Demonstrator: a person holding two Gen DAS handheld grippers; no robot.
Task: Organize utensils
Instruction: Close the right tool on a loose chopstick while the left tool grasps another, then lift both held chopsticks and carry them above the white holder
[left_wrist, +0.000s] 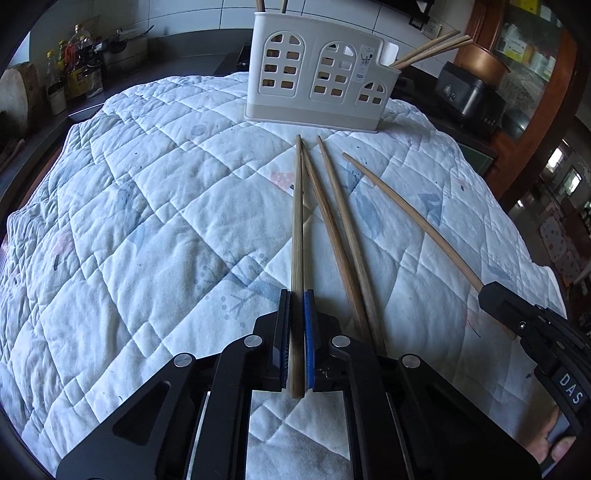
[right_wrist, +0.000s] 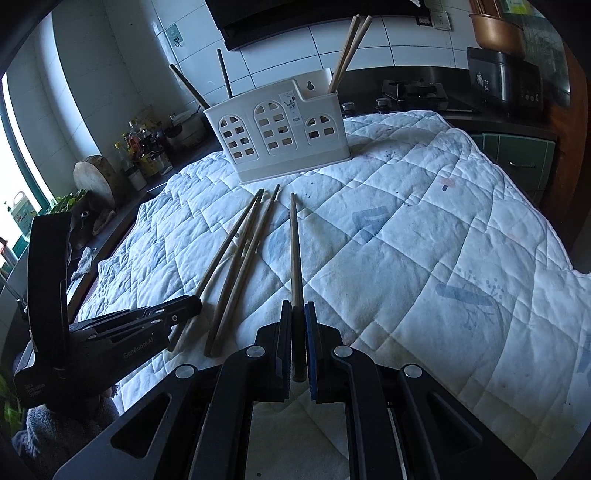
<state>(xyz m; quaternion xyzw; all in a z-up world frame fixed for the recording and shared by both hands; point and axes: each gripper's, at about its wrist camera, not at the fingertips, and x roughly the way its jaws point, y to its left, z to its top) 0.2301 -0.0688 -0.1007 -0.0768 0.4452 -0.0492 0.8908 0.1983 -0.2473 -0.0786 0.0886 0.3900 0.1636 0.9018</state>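
Note:
A white utensil holder with arched cut-outs stands at the far side of a quilted cloth; several chopsticks stick up out of it. My left gripper is shut on the near end of one wooden chopstick that lies pointing at the holder. My right gripper is shut on another chopstick, further right. Between these two lie two loose chopsticks, side by side on the cloth.
Bottles and jars crowd the counter at the far left. A dark appliance and a copper pot stand at the far right, and a gas stove sits behind the cloth. A person's fingers show at the lower right.

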